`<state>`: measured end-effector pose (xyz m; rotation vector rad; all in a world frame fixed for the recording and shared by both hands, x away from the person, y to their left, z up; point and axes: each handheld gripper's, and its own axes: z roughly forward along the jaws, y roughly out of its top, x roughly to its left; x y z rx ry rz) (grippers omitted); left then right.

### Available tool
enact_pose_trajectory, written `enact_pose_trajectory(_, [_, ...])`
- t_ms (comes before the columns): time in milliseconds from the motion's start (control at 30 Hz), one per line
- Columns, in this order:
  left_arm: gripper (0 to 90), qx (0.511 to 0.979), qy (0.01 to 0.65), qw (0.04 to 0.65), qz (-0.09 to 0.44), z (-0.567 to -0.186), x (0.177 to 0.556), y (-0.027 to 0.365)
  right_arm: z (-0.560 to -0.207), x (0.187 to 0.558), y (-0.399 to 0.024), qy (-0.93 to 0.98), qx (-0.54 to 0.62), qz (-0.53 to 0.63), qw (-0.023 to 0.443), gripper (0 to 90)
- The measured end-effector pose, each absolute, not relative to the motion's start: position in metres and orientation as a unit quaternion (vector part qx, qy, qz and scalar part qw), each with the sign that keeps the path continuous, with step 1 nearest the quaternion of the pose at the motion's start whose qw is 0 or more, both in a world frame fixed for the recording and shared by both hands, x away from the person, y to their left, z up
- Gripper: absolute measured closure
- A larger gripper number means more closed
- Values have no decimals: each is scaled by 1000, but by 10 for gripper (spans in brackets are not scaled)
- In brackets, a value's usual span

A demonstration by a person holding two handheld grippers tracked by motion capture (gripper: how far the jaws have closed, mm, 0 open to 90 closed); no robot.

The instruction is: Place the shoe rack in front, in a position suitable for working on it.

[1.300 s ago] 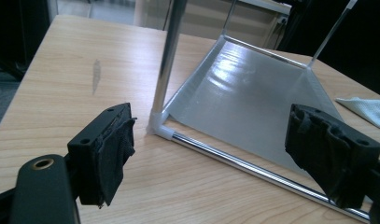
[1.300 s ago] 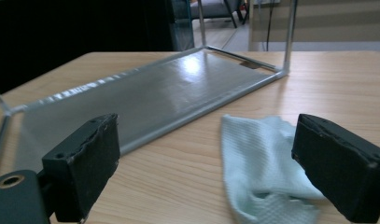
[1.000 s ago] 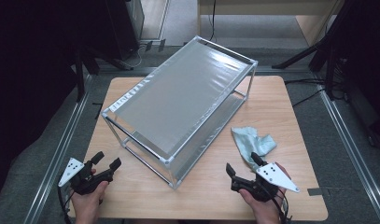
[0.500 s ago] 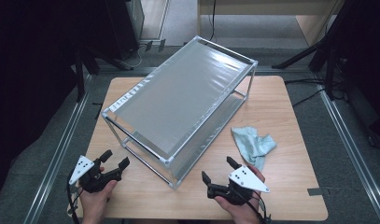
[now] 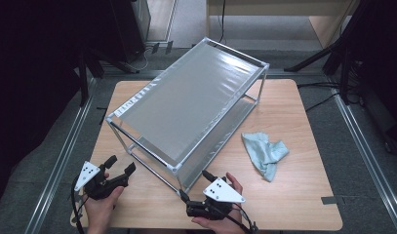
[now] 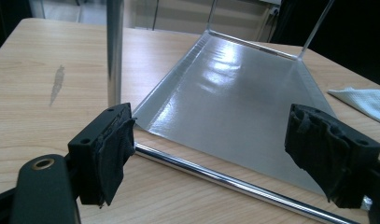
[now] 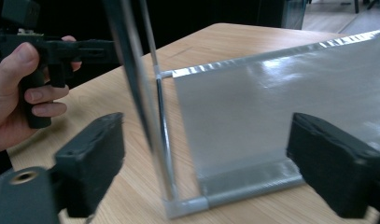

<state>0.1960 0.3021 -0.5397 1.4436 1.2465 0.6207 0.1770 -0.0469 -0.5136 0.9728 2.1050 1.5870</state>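
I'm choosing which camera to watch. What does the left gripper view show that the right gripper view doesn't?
Left gripper view: the pale blue cloth on the table, beyond its open tongs.
Right gripper view: a hand gripping the other tongs, and the rack's near corner post.
Both: the shiny two-tier rack and the wooden table.
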Motion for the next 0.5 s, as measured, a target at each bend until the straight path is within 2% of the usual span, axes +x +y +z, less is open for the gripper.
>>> enact_pose_trajectory(33, [158,606,525,537,261,-540,196,303,-514,177,-44,740,338,557,165,145])
enact_pose_trajectory(200, [158,601,537,528,268,-541,198,305,-519,172,-31,742,322,561,174,352])
enact_pose_trajectory(267, [163,599,539,528,268,-542,199,306,-520,172,-27,742,318,563,176,470])
enact_pose_trajectory(300, [169,598,538,528,272,-542,199,306,-521,173,-26,743,315,564,174,502])
enact_pose_trajectory(333, [210,597,536,529,276,-541,198,306,-521,172,-25,741,315,565,179,546])
enact_pose_trajectory(433, [220,590,532,529,297,-540,197,307,-520,173,-24,738,311,570,184,646])
enact_pose_trajectory(500, [227,587,534,528,304,-540,197,308,-519,171,-23,739,306,570,188,762])
